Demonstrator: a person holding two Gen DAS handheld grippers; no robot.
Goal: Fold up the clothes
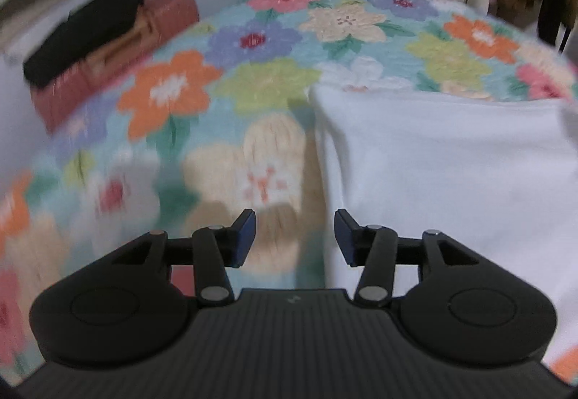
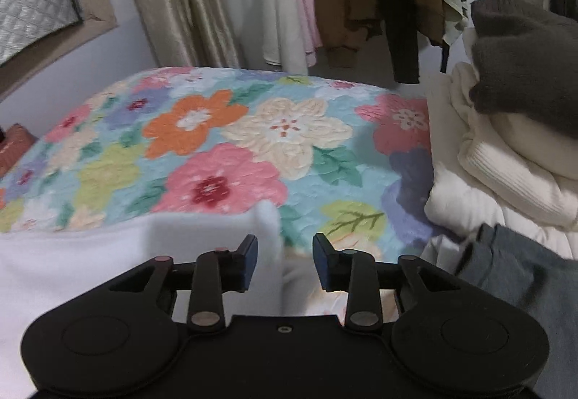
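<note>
White garment [image 1: 451, 182] lies flat on the bed's floral quilt [image 1: 253, 81], its left edge running down just right of the left hand-held gripper [image 1: 294, 238]. That gripper: jaws apart, nothing between them, quilt below. Right hand-held gripper [image 2: 285, 263]: jaws apart, not pressing on anything; a raised corner of the white garment [image 2: 108, 254] shows in the gap, contact unclear. Pile of cream, grey and dark clothes [image 2: 505, 164] at the right edge of the bed. Hanging clothes [image 2: 325, 1] behind. Left-wrist view blurred at left.
</note>
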